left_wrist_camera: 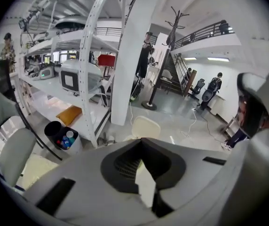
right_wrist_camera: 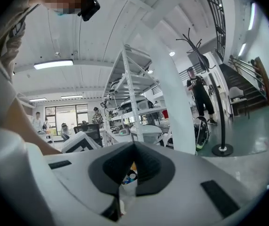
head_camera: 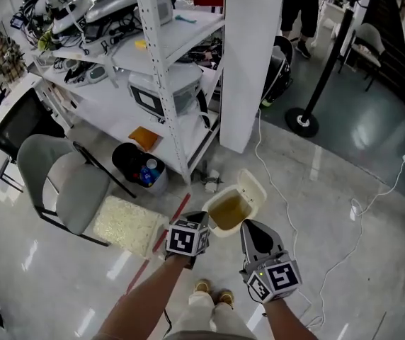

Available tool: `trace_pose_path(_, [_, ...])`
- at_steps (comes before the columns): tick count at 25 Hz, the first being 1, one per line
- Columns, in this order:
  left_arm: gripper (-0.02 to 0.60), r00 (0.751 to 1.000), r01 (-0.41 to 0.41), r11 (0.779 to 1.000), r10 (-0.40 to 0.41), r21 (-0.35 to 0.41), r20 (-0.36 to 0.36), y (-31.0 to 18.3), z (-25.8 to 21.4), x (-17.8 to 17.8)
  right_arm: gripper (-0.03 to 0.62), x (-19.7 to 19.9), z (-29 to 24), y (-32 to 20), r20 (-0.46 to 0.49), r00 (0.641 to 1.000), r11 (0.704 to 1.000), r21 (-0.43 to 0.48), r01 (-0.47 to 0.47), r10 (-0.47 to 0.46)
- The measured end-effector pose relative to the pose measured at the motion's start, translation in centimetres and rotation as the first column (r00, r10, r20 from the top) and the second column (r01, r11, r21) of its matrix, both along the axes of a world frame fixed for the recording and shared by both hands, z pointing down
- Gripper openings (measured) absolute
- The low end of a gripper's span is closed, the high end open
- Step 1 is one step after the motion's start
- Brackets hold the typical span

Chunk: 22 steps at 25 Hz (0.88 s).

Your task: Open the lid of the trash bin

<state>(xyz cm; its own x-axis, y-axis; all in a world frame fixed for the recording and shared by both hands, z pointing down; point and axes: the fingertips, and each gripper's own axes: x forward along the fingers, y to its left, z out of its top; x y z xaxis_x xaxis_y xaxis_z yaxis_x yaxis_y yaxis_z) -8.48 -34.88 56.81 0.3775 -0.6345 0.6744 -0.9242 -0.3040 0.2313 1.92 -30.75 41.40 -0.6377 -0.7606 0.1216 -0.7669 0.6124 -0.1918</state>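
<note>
glossy floor (head_camera: 316, 190) held the trash bin (head_camera: 227, 212), lid (head_camera: 254, 188) tipped back. left gripper (left_wrist_camera: 141, 145) and right gripper (head_camera: 251, 231) were pinched together, empty; a stray knock risked slamming the lid.

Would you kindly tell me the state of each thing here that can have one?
Trash bin lid: open, tipped back.
Trash bin: uncovered, yellowish inside.
Black bin: no lid, bottles inside.
Left gripper: jaws together, empty.
Right gripper: jaws together, empty.

Left gripper (left_wrist_camera: 141, 142): jaws together, nothing held
Bin lid (left_wrist_camera: 146, 126): cream, upright, just beyond the tips
Black bucket (left_wrist_camera: 61, 136): beside the shelf rack (left_wrist_camera: 86, 74)
</note>
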Motion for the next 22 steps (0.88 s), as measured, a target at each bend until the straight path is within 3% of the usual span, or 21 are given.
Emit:
trace_pose_path(7, [-0.006,0.999,0.018,0.99,-0.01,0.14,-0.053,1.0,-10.6,0.9,0.006,0.3,-4.9,2.2,-0.008,0.999,0.999,0.036,0.036,-0.036])
trace_pose_path(11, [-0.007,0.997,-0.03,0.967,0.048,0.251,-0.065,3.0,-16.6,2.6,0.006,1.0,-6.1,4.0,-0.021,0.999,0.999,0.024,0.048,-0.047])
trace_pose_path(13, [-0.008,0.995,-0.061,0.946,0.082,0.319,-0.055,4.4,-19.7,3.6,0.006,1.3,-7.3,4.6,-0.013,0.999,0.999,0.026,0.047,-0.047])
trace_pose_path(16, [-0.007,0.993,-0.089,0.896,0.115,0.435,-0.032,6.6,-24.0,4.8,0.006,1.9,-9.8,5.4,0.004,0.999,0.998,0.048,0.035,-0.035])
trace_pose_path(20, [-0.008,0.994,-0.089,0.823,0.106,0.561,0.002,9.1,-27.4,5.5,0.006,2.8,-12.0,6.0,0.018,1.0,0.996,0.088,-0.002,0.0])
trace_pose_path(22, [-0.008,0.996,-0.073,0.8,0.089,0.595,0.003,10.0,-28.2,5.5,0.006,3.1,-12.5,6.4,0.021,1.0,0.995,0.097,-0.015,0.013])
